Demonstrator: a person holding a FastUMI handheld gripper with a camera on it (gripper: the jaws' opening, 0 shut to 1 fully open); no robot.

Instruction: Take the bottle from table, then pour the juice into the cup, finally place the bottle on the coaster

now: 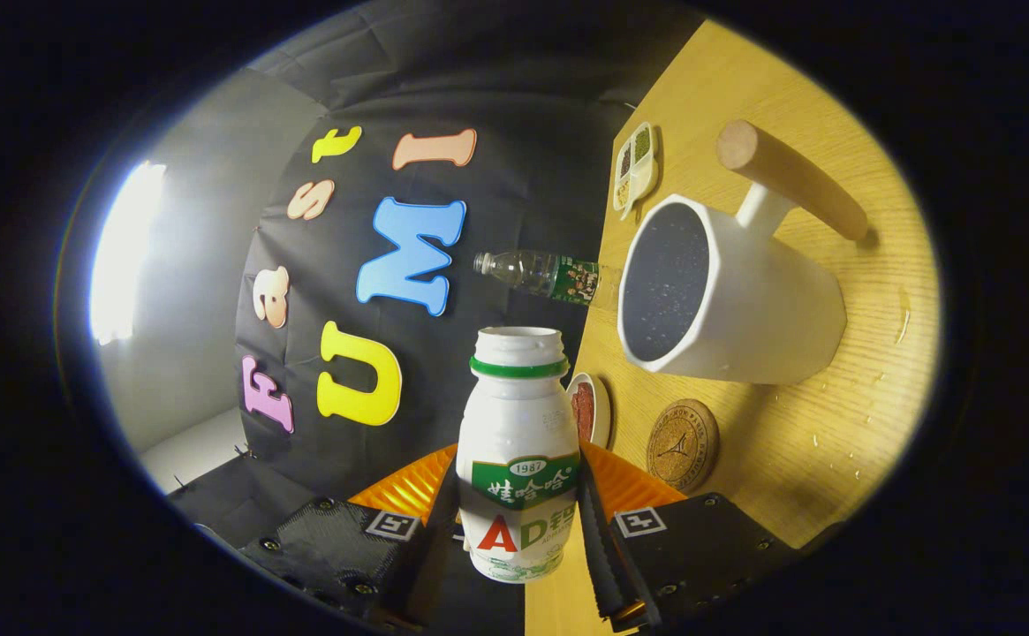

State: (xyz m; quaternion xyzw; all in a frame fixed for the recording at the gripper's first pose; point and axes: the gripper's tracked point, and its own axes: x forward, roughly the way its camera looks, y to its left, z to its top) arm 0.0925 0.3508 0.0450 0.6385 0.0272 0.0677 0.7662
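My gripper (518,523) is shut on a white juice bottle (518,442) with a green neck ring and an uncapped mouth; both fingers press on its labelled lower body. The view is rolled, so the wooden table (832,424) runs up the right side and the bottle lies about parallel to the tabletop. A white cup (744,300) with a dark inside and a wooden handle (792,179) stands beyond the fingers to the right, its opening facing away from the table. The bottle's mouth is just short of the cup's rim. A round wooden coaster (682,443) lies beside the cup, close to the right finger.
A small dish with red contents (586,408) sits by the table edge just behind the bottle. Farther along are a clear plastic bottle (540,274) and a divided tray of grains (635,168). Liquid drops (832,442) speckle the table near the cup.
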